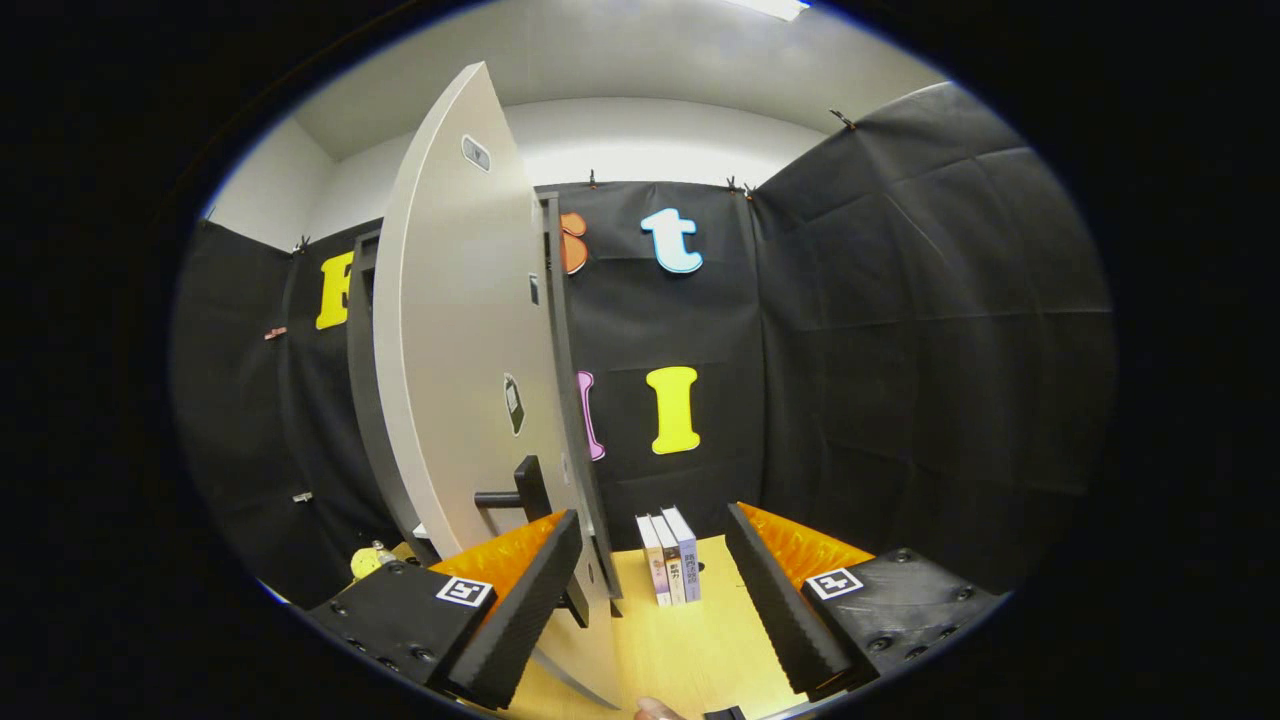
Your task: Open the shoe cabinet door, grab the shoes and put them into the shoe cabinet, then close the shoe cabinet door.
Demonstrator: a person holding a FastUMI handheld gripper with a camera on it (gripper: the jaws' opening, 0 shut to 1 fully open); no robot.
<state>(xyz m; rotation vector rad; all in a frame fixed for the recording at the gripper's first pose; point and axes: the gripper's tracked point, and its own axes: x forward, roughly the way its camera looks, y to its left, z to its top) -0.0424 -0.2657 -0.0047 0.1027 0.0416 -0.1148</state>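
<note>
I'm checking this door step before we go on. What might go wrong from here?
1. The hand-held gripper is open, with the door edge just inside its left finger; a sideways swing may knock the door rather than guide it.
2. The handle sits just beyond that finger, ungripped, and may snag it.
3. The books stand upright on the table just ahead between the fingers; pushing forward might topple them.

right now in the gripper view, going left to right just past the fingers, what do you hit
small yellow object → black door handle on the cabinet door → door's dark edge → three upright books on the wooden table. The open gripper has the door's edge just inside its left finger.
</note>
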